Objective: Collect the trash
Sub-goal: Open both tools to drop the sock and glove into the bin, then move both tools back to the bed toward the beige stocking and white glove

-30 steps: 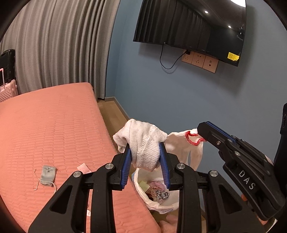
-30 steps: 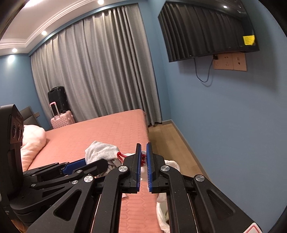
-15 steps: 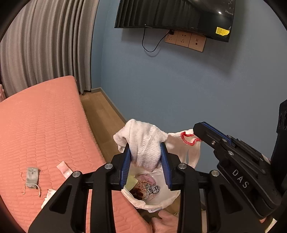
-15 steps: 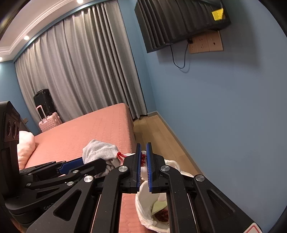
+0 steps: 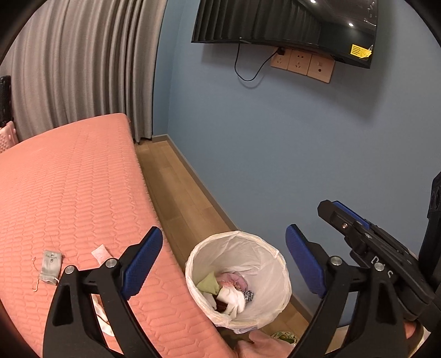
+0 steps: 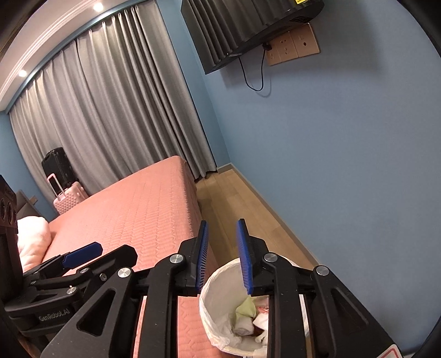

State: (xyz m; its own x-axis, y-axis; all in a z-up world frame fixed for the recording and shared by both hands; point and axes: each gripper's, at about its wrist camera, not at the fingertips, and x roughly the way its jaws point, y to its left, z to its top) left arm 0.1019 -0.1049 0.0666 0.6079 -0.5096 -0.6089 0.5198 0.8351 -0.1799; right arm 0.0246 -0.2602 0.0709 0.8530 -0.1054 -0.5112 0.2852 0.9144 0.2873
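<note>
A white-lined trash bin (image 5: 278, 275) stands on the floor beside the bed, also in the right wrist view (image 6: 217, 325). A white cloth (image 5: 233, 298) lies inside it on other trash. My left gripper (image 5: 223, 264) is wide open and empty above the bin. My right gripper (image 6: 222, 254) is open and empty, above the bin's rim; it shows at the right of the left wrist view (image 5: 344, 217). On the pink bed (image 5: 69, 192) lie a small grey pouch (image 5: 51, 263), a pink paper scrap (image 5: 100, 253) and a white scrap (image 5: 102, 319) behind my left finger.
A blue wall (image 5: 275, 137) with a TV (image 5: 289, 24) and sockets (image 5: 301, 64) is close behind the bin. Grey curtains (image 5: 82, 68) hang at the back. A pink suitcase (image 6: 67, 198) and a pillow (image 6: 31, 242) are far left. Wood floor (image 5: 179, 192) runs between bed and wall.
My left gripper opened and the white cloth dropped into the bin. My right gripper opened and let go of the bag's red-edged handle; the liner now sits round.
</note>
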